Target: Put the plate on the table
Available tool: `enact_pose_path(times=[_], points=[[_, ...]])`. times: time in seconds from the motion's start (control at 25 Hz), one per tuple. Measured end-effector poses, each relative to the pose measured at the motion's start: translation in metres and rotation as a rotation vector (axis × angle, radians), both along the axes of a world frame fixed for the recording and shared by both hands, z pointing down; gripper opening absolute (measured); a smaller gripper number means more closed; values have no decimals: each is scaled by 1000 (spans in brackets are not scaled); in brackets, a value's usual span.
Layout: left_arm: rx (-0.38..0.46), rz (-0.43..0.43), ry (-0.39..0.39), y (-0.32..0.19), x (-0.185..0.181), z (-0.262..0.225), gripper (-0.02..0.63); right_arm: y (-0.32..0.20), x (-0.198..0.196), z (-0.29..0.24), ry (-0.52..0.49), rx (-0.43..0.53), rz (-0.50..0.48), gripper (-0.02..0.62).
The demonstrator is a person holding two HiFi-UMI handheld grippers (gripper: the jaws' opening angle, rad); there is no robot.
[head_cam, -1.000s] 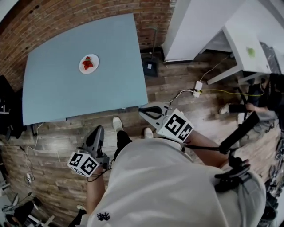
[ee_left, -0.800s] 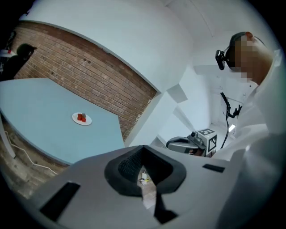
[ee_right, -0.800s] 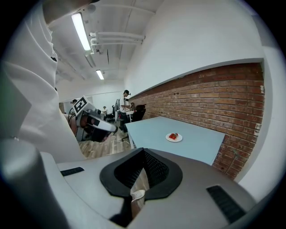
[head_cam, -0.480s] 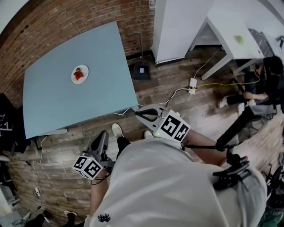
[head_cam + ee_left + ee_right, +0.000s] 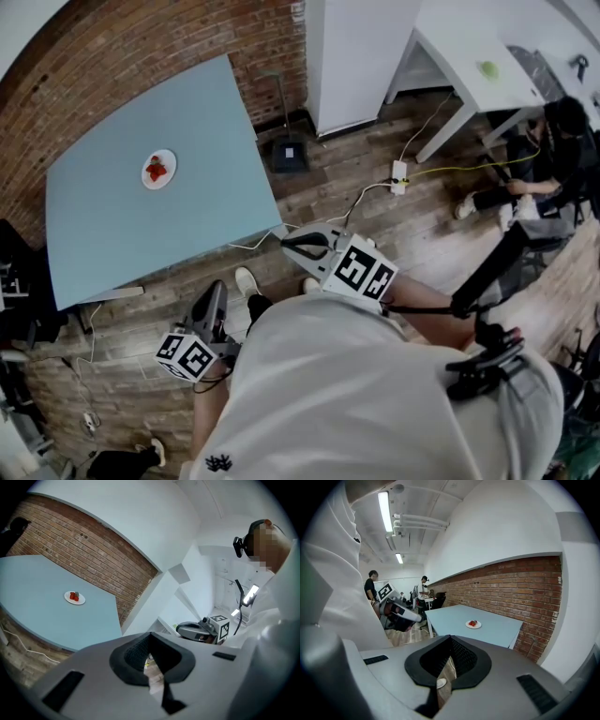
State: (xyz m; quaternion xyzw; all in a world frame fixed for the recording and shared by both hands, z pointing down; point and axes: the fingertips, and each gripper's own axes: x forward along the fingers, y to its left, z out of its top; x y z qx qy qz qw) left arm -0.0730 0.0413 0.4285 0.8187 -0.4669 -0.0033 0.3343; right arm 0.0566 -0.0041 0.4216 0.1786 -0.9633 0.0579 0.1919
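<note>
The small round white plate (image 5: 159, 171), carrying a few red pieces of food at its middle, lies flat on the pale blue rectangular counter (image 5: 141, 244), toward the counter's far side near the red brick wall (image 5: 141, 47) and well apart from both tools. In the head view it sits at about 11 o'clock from the left tongs (image 5: 215, 289) and about 10 o'clock from the right tongs (image 5: 289, 246), both of which hang close to the person's body over the wooden plank floor (image 5: 375, 225). The left gripper view shows the plate (image 5: 75, 597) small on the counter (image 5: 47, 620) at about 10 o'clock from the left tongs (image 5: 151, 663), whose jaws stand together with only a thin slit of floor between them and nothing held. The right gripper view shows the plate (image 5: 473, 624) on the counter (image 5: 450, 618) at about 1 o'clock from the right tongs (image 5: 447, 665), whose jaws are likewise drawn together on nothing. Compared with a second ago, the plate has slid down and left in the head view and the counter has swung with it, while the plate keeps its spot on the counter and both tongs keep nearly the same place by the body.
</note>
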Motion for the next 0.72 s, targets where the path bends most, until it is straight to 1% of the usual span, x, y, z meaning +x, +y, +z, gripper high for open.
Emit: enact_pose_path(times=[0.44,0.72], points=[[-15,-1,3,0,-5,9,2,0,0,6,27,6,7,6],[-23,-6,-3,-3,-13,10,1,-3,-10,11,56,25,-17,6]])
